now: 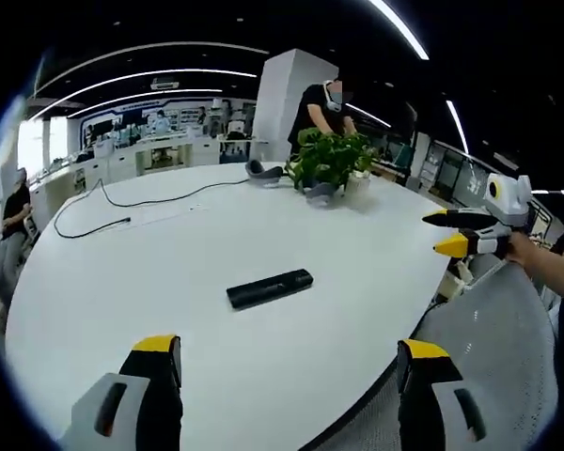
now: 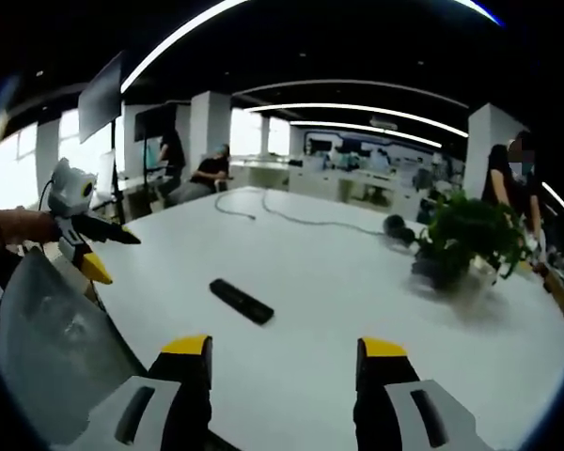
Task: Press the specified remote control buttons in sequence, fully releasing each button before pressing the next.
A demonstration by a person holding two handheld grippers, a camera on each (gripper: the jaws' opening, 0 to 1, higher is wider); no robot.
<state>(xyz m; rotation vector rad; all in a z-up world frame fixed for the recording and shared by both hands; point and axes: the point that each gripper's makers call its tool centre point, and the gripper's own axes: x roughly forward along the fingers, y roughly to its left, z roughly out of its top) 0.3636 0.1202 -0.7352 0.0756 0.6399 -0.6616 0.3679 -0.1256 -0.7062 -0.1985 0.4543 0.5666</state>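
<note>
black remote control (image 1: 270, 287), white table (image 1: 169, 282), green plant (image 1: 329, 158), yellow-tipped black left gripper (image 1: 291, 352) and right gripper (image 2: 287, 352), black cable (image 1: 122, 202)

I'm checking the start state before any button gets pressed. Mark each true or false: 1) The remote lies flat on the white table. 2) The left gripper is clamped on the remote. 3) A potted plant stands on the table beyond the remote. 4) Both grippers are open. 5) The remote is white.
1) True: the remote lies flat on the white table.
2) False: the left gripper is apart from the remote, holding nothing.
3) True: the potted plant stands farther back.
4) True: the right gripper is open too.
5) False: it is black.
</note>
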